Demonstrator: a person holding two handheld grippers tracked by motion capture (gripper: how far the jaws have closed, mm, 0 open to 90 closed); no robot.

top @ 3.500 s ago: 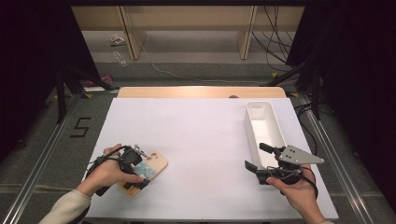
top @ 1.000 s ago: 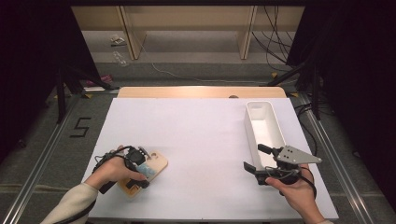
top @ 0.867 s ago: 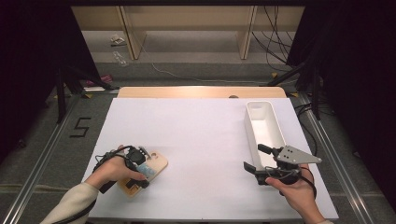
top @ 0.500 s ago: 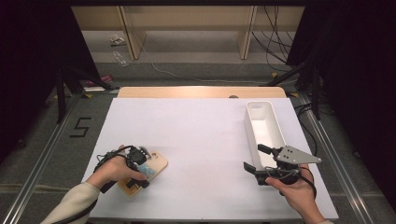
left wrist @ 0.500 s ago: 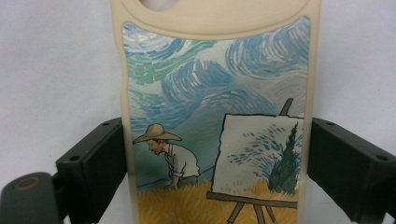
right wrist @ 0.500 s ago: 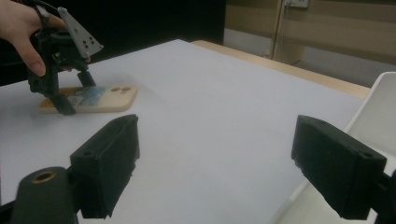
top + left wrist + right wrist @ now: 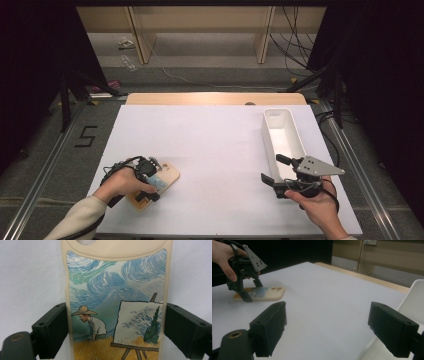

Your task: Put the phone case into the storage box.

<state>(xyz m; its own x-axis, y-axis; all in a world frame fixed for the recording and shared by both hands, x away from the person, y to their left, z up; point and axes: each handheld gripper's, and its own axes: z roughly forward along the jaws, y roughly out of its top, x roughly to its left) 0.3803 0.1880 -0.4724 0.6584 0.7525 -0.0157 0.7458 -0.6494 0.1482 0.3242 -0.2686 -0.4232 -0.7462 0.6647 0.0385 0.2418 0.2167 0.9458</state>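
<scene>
A cream phone case (image 7: 167, 174) with a painted picture of a man at an easel lies flat at the table's front left. My left gripper (image 7: 152, 180) points down over it. In the left gripper view its jaws have just been closing and now rest against the two long edges of the phone case (image 7: 112, 302), which sits between them. My right gripper (image 7: 275, 170) hovers at the front right, open with nothing between its jaws. In the right gripper view, beyond my right gripper (image 7: 329, 315), the left gripper (image 7: 252, 290) stands on the phone case (image 7: 269, 293).
A long white tray (image 7: 265, 135) stands at the right, just behind the right gripper, its rim (image 7: 417, 297) close by in the right gripper view. The white table top (image 7: 210, 145) stretches between the two hands. A wooden strip runs along the far edge.
Since the earliest frame the left hand has settled slightly to the right over the phone case. Over the last second nothing visibly moves in the high view.
</scene>
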